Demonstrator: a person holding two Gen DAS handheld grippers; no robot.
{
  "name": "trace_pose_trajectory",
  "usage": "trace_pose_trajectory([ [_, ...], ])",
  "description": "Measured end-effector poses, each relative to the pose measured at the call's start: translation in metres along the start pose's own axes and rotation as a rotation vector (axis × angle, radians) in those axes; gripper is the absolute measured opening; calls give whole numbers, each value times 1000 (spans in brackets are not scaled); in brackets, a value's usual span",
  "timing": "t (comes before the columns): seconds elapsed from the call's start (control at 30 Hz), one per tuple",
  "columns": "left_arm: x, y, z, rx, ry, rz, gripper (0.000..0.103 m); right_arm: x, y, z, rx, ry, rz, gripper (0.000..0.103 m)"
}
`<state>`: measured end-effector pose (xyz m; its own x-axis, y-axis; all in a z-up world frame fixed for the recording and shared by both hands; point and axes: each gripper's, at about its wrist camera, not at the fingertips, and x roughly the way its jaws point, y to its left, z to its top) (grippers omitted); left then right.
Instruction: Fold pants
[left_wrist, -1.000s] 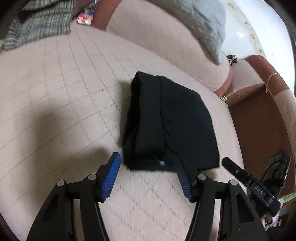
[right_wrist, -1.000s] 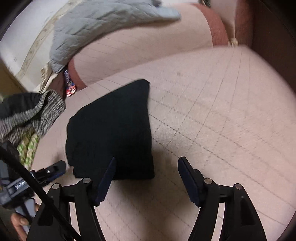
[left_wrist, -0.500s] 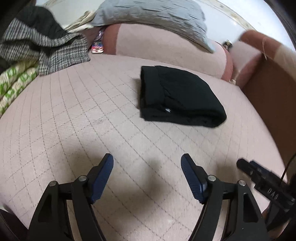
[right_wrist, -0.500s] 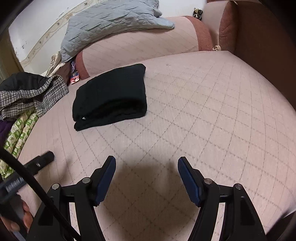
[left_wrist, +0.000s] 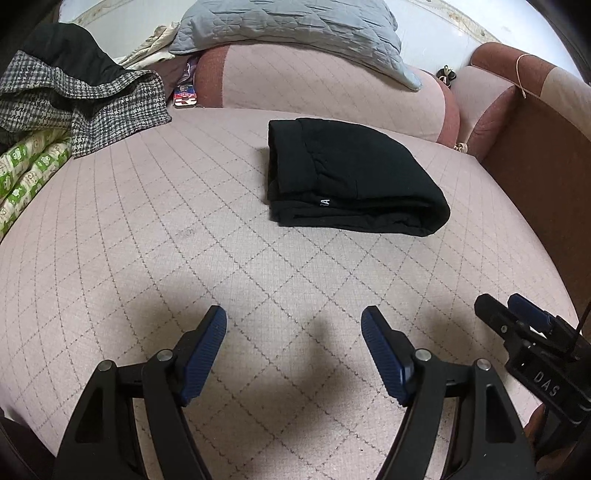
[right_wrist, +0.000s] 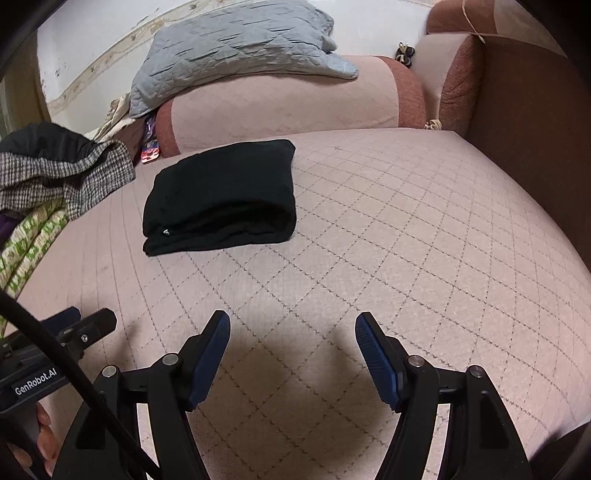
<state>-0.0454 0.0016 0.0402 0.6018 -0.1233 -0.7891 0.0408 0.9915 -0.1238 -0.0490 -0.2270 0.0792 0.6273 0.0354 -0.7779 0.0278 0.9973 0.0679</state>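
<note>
The black pants lie folded into a compact rectangle on the pink quilted sofa seat, well ahead of both grippers. They also show in the right wrist view, ahead and left. My left gripper is open and empty, held low over the seat near its front. My right gripper is open and empty too, beside the left one. The right gripper shows at the lower right of the left wrist view.
A grey quilted blanket lies over the sofa back. A houndstooth and black garment pile and a green patterned cloth sit at the left. The brown armrest bounds the right side.
Both grippers have pulled back from the folded pants toward the seat's front. The pants stay folded in place.
</note>
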Motion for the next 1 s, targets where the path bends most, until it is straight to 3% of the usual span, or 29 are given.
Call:
trace_pose_trajectory([
  [0.53,20,0,-4,1,62,-26,75,14,6,-4,-46,18,-11,78],
  [1.0,25,5,-4,-3,71,-17,75,20,5,-5,-74,23,-25,79],
])
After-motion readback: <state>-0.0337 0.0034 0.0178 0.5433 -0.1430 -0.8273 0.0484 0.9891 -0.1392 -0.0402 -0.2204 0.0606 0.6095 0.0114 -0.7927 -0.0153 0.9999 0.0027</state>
